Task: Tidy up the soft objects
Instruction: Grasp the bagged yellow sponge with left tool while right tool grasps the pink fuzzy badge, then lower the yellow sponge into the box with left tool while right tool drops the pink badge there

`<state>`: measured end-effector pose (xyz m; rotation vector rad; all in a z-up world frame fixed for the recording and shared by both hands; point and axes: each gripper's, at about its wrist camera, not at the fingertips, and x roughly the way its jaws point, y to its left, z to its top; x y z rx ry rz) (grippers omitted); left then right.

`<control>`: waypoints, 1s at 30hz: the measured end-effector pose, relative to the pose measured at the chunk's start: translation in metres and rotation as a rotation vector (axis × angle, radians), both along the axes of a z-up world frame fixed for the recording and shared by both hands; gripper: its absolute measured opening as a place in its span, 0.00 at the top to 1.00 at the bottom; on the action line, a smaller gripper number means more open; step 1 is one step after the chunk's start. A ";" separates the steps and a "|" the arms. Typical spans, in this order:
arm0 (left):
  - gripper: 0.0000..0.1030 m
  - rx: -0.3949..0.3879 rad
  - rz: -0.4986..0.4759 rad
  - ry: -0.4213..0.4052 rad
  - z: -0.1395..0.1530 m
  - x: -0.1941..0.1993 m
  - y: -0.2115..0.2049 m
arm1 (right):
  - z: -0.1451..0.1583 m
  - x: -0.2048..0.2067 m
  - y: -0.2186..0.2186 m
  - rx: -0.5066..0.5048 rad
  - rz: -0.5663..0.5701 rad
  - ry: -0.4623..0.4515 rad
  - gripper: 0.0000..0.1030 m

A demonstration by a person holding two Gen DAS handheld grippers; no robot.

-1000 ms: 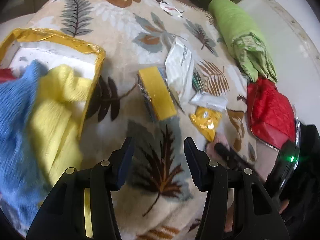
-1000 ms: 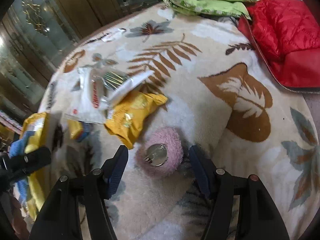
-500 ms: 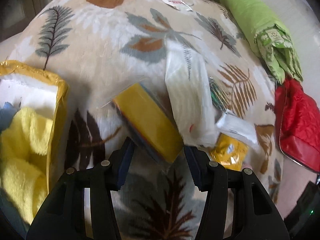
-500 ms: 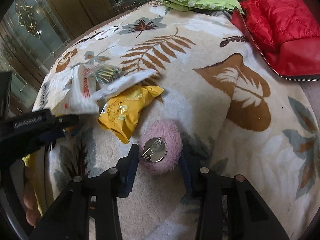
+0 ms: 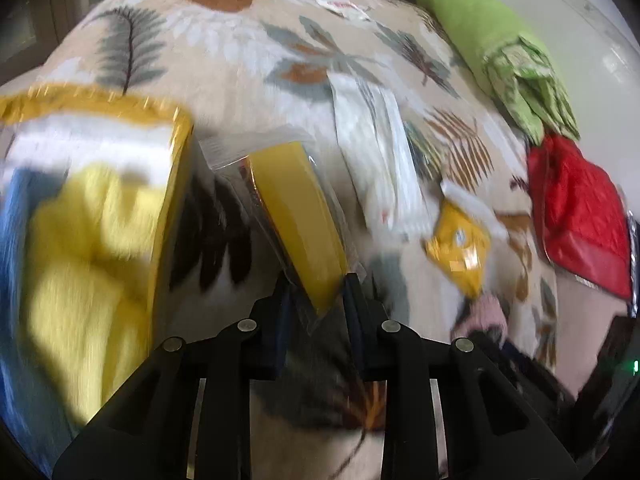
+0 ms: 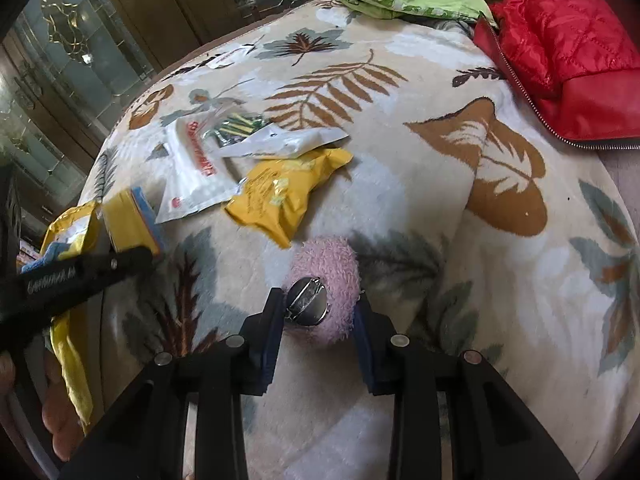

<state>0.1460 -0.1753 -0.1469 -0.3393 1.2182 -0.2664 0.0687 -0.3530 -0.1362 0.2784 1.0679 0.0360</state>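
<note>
At the lower centre of the left wrist view, the left gripper [image 5: 316, 292] has its jaws drawn close on the near end of a yellow sponge pack [image 5: 296, 216], a clear-wrapped block that runs up and left from the fingertips across the leaf-print blanket [image 5: 240, 52]; the wrapper's sealed end sticks out toward the upper left. Frame is motion-blurred. Left of the pack, a gold-rimmed box [image 5: 176, 184] holds a yellow cloth [image 5: 88, 248] and a blue cloth [image 5: 12, 240], the blue one at the far left edge. Right of the pack lies a white plastic packet [image 5: 380, 160], then a yellow snack bag [image 5: 460, 252] at centre right. A green folded cover [image 5: 500, 48] sits at upper right, a red quilted jacket [image 5: 580, 216] below it along the right edge. At the lower centre of the right wrist view, the right gripper [image 6: 320, 312] is narrowed onto a pink fuzzy pom-pom [image 6: 332, 276], both pads touching its sides; a round metal clasp [image 6: 308, 306] faces the camera. The pom-pom rests on the blanket just below the snack bag. The other tool's black arm crosses the left edge, its tip at the sponge pack beside the box.
</note>
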 end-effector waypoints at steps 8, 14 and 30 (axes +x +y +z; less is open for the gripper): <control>0.75 -0.081 -0.151 0.036 -0.002 -0.068 -0.003 | 0.002 -0.017 0.003 0.020 0.017 -0.002 0.69; 0.50 -0.088 -0.131 0.014 0.004 -0.075 -0.004 | 0.004 -0.023 0.007 0.033 0.016 -0.003 0.69; 0.67 0.108 -0.090 0.031 -0.004 -0.065 -0.032 | 0.022 -0.041 0.011 0.031 0.043 -0.039 0.69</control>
